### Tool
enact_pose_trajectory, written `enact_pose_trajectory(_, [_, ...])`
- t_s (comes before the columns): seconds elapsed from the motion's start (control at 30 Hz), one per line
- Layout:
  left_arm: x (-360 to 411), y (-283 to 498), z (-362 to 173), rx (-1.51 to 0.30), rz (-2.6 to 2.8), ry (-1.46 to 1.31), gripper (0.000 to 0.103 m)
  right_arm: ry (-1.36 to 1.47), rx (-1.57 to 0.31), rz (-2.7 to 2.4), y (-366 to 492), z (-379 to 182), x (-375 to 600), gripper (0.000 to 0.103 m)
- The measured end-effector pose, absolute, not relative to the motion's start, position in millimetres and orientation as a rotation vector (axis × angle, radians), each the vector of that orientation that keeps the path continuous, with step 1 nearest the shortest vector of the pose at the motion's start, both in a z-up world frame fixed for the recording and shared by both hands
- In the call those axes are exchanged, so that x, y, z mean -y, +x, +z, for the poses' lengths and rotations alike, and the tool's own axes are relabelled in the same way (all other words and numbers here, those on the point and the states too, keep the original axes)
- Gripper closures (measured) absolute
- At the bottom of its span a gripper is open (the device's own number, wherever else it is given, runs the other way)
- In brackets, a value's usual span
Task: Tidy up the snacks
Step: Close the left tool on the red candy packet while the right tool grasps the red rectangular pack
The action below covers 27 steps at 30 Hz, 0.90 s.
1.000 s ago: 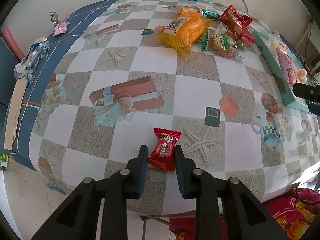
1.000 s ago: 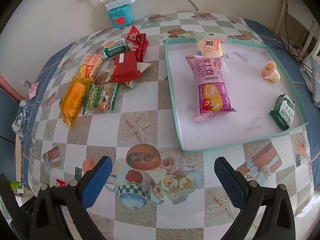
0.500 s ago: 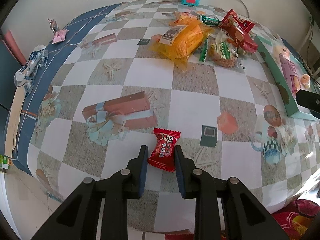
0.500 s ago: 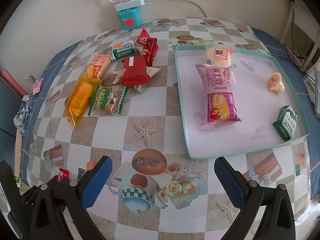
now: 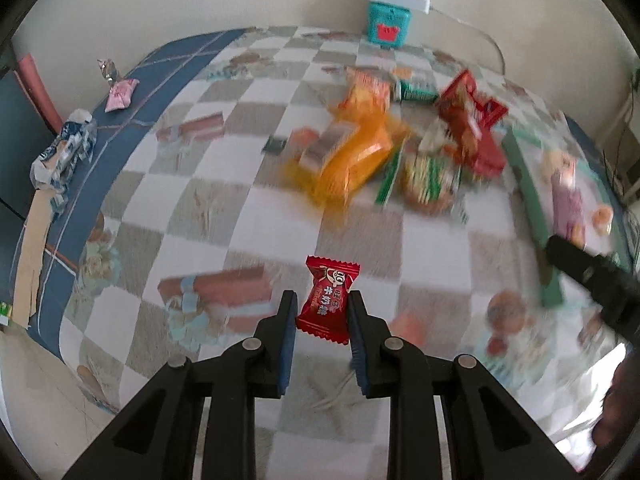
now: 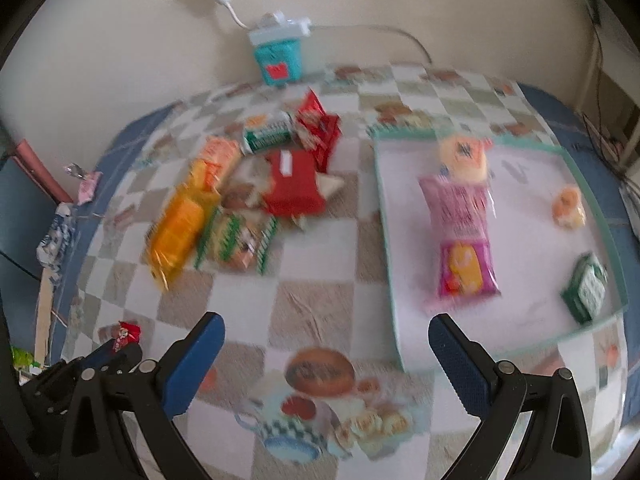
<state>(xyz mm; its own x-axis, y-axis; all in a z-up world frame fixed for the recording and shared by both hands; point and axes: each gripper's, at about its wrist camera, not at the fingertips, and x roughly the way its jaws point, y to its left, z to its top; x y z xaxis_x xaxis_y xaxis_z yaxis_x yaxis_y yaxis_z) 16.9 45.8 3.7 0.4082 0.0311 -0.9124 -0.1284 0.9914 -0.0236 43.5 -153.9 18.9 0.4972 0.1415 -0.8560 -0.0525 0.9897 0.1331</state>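
Observation:
My left gripper (image 5: 322,310) is shut on a small red candy (image 5: 327,299), held clear above the checked tablecloth; the right wrist view shows the same red candy (image 6: 126,334) at its far left. My right gripper (image 6: 326,334) stands wide open over the cloth with nothing between its blue pads. A pile of snacks lies mid-table: an orange pack (image 6: 180,226), a red pack (image 6: 292,184), a green-striped pack (image 6: 236,242). The teal-rimmed tray (image 6: 386,232) at the right holds a pink pack (image 6: 460,232), a round yellow cake (image 6: 464,156), a green carton (image 6: 586,288) and a small orange cup (image 6: 568,208).
A teal box (image 6: 278,60) with a white power strip on top stands against the back wall. Loose wrappers (image 5: 66,150) and a pink candy (image 5: 120,94) lie on the blue cloth border at the left. The table's near edge drops to the floor.
My left gripper has lifted the red candy off the cloth and carried it farther over the table. The right gripper has drifted a little; its jaws stay wide.

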Motion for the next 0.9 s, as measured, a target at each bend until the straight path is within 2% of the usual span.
enact_pose_trajectory(0.2, [-30, 47, 30, -1.133, 0.121, -0.188, 0.077, 0.053, -0.962, 0.140, 59, 23, 144, 0.000])
enact_pose_trajectory(0.4, [-27, 77, 47, -1.115, 0.178, -0.290, 0.077, 0.099, -0.913, 0.158, 79, 24, 147, 0.006])
enact_pose_trajectory(0.73, [-21, 124, 43, -1.086, 0.244, -0.296, 0.077, 0.112, -0.964, 0.186, 122, -4, 141, 0.031])
enact_pose_trajectory(0.9, [-35, 142, 24, -1.123, 0.278, -0.330, 0.077, 0.140, -0.980, 0.213, 138, -14, 137, 0.031])
